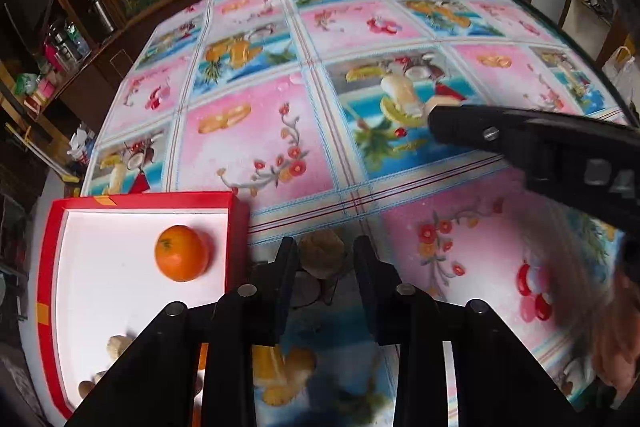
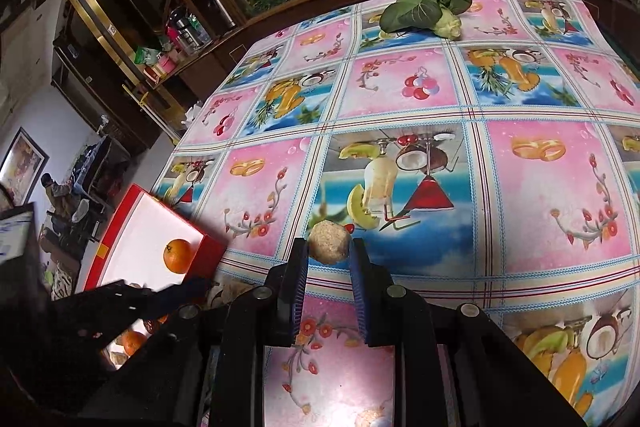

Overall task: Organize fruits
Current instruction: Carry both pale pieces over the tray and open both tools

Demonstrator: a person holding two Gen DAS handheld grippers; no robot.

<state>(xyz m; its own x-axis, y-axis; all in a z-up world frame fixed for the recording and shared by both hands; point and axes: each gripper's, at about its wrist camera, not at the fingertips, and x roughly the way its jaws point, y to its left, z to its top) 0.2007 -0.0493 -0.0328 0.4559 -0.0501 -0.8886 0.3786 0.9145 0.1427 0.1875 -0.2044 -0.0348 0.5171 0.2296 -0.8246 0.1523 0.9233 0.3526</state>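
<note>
**Rough brown fruit caught between right claw's pads above patterned table**

The right claw [image 2: 329, 247] grips a round, tan-brown fruit [image 2: 329, 241] with a grainy, matte skin, its ribbed blue pads [image 2: 301, 291] pressing on either side, above a table [image 2: 540, 187] covered in a glossy cloth printed with pink and blue squares of fruit and flowers. At the left table edge sits a shallow rectangular cardboard box [image 1: 236, 227], red outside and plain white inside, holding a smooth, dimpled orange [image 1: 182, 253] near its far right corner; knobbly pale pieces [image 1: 118, 345] lie nearer in the box, partly hidden behind the black claw frame. The left claw [image 1: 325, 259] hangs just right of the box wall with a narrow gap between its black fingers; a blurred brown lump [image 1: 322, 253] shows in that gap, and whether the pads touch it cannot be told. A crinkled, dark green leafy vegetable [image 2: 426, 7] with a pale stalk end lies well apart at the far side of the table
</note>
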